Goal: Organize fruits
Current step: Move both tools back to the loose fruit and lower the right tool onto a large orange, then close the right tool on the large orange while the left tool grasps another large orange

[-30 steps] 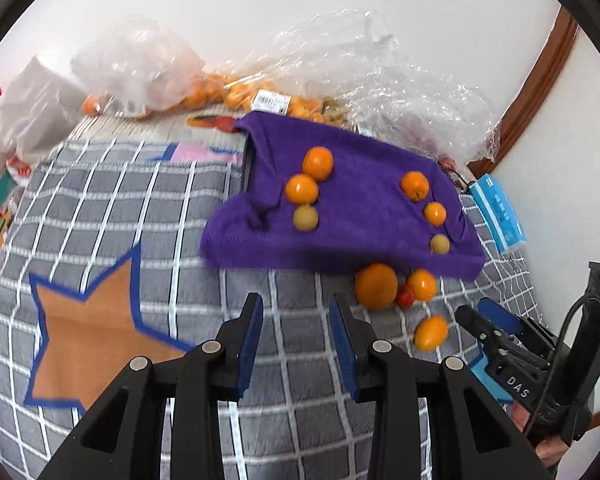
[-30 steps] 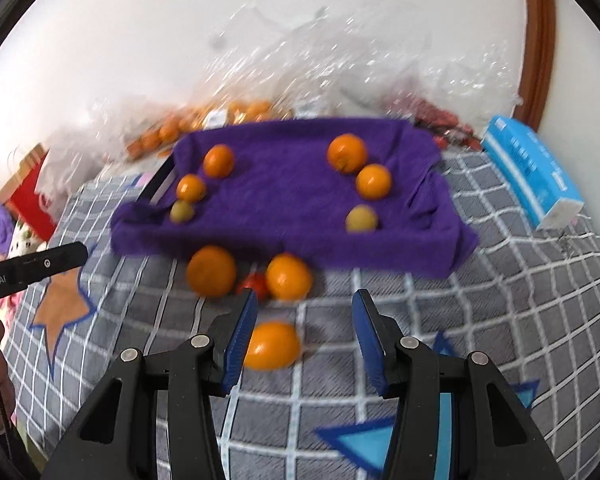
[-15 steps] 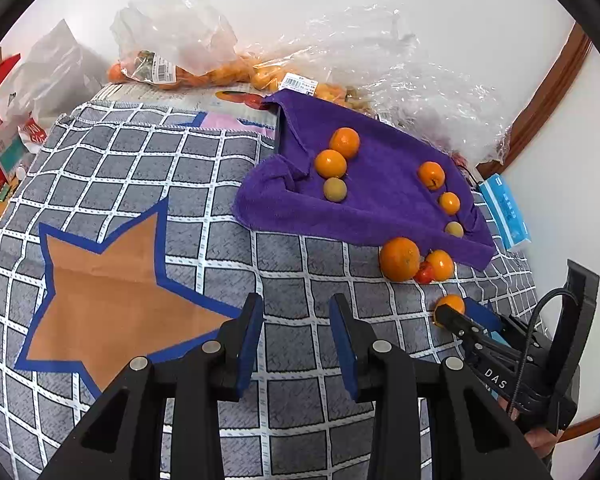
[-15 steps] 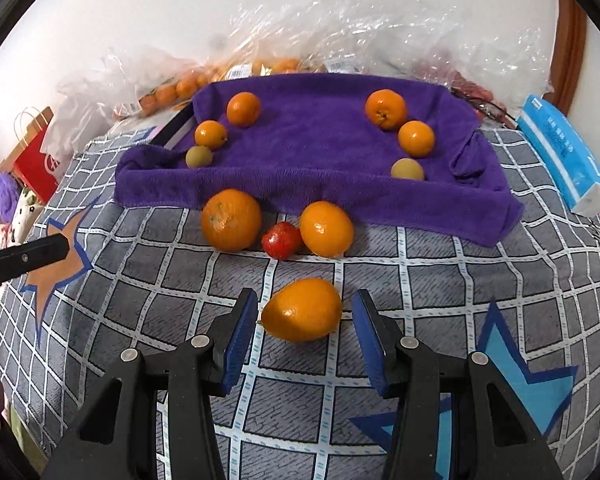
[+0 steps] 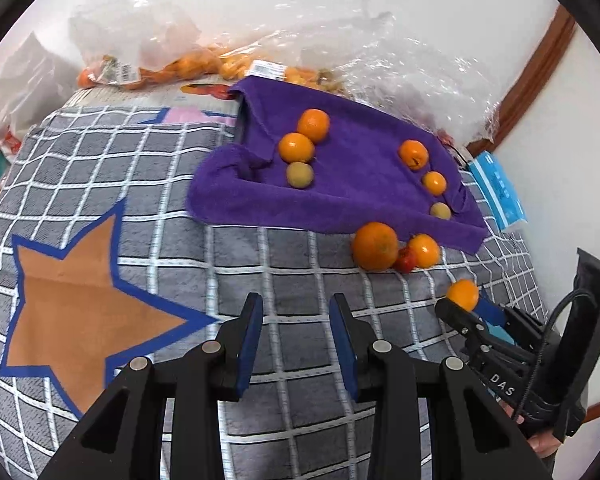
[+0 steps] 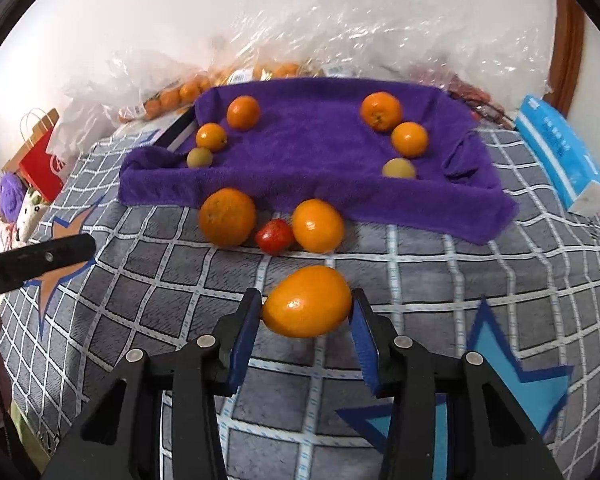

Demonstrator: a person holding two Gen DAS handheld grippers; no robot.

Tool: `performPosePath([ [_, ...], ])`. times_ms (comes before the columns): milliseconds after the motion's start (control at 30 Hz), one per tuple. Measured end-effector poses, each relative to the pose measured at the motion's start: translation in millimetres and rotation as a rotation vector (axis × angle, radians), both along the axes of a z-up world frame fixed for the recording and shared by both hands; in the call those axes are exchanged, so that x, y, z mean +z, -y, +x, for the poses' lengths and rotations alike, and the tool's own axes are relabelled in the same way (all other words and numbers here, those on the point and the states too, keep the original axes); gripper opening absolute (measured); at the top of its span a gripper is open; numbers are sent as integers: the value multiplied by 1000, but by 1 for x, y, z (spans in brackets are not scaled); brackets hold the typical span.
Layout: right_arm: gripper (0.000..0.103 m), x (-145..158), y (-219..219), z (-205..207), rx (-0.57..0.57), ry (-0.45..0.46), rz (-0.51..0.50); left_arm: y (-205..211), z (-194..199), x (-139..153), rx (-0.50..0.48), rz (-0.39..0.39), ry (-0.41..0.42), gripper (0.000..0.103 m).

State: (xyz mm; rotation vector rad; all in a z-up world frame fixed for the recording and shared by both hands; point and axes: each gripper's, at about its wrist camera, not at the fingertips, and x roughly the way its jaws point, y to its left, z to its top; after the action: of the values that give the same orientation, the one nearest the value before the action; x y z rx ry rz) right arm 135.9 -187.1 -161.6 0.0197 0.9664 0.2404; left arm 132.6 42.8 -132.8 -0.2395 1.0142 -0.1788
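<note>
So on the left side, the left tongs [image 5: 296, 320] hang over the grey checked blanket [image 5: 148, 184] with their blue pads spread apart and nothing between them, right next to the orange star patch [image 5: 76, 320].

Moving right, the purple towel [image 6: 312, 148] has two little rows of fruit on it: two oranges and a greenish one on its left side [image 6: 212, 136], and the same trio on its right side [image 6: 408, 140]. Just off the towel's front edge, on the blanket, sit a big orange [image 6: 227, 216], a small red fruit [image 6: 274, 236] touching it, and another orange [image 6: 318, 225] on the other side.

Closer in, the right tongs [image 6: 305, 318] have an oval orange fruit [image 6: 307, 302] between the pads. The left pad touches it; on the right side I can't tell if the pad is touching or only just beside it.

Far right there's a blue tissue pack [image 6: 560, 160], and clear plastic bags [image 6: 340, 28] of more fruit along the wall.
</note>
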Motion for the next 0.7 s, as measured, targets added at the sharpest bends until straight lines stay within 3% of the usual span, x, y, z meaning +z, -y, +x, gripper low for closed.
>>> performPosePath([
  [333,45,11,55,-17,-97,46,-30,59,29,2,-105,24,11,33],
  [600,45,11,82,-16,-150,44,-22,84,56,-12,-100,32,-20,33],
  [700,45,7,85,-15,-152,32,-24,89,62,-14,-75,63,-6,37],
])
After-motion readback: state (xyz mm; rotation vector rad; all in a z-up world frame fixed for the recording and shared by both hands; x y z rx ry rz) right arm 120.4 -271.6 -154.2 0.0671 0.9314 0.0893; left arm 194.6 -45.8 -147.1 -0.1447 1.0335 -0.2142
